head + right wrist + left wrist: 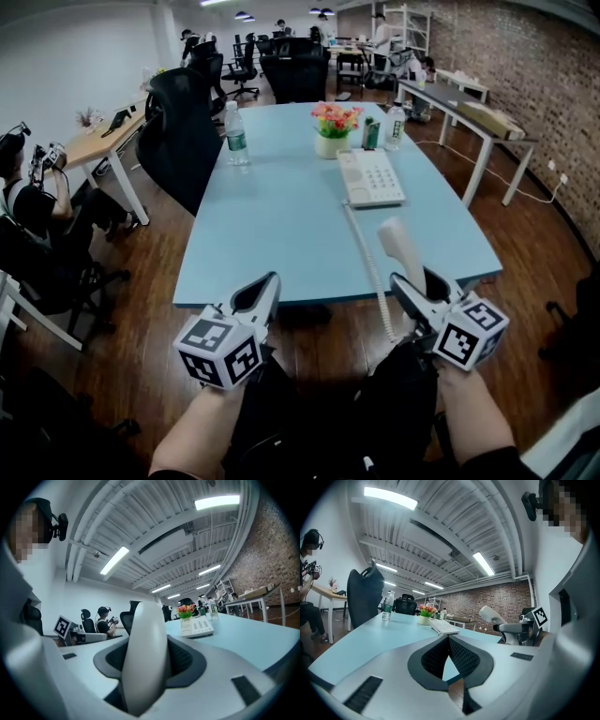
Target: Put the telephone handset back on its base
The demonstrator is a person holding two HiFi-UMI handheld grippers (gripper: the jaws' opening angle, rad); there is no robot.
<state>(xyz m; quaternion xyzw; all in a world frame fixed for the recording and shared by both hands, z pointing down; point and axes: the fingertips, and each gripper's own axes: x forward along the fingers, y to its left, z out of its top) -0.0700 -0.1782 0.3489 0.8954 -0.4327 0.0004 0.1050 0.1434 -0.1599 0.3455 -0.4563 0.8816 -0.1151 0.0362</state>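
Note:
The white telephone base (pixel 371 178) lies on the light blue table (pixel 281 234), right of its middle, and shows far off in both gripper views (pixel 444 627) (pixel 197 626). The white handset (pixel 401 249) (pixel 144 658) stands nearly upright over the table's near edge, with my right gripper (pixel 414 279) (pixel 149 641) shut on its lower part. A coiled cord (pixel 368 267) runs from the base toward the handset. My left gripper (pixel 267 283) (pixel 448 640) hovers off the near edge, shut and empty. It also sees the handset (pixel 489 614) to its right.
A flower pot (pixel 333 129), a green can (pixel 371 134) and a small bottle (pixel 396 127) stand behind the base. A water bottle (pixel 236 136) is at the far left of the table. A black chair (pixel 183 136) is at the left edge. A seated person (pixel 28 202) is further left.

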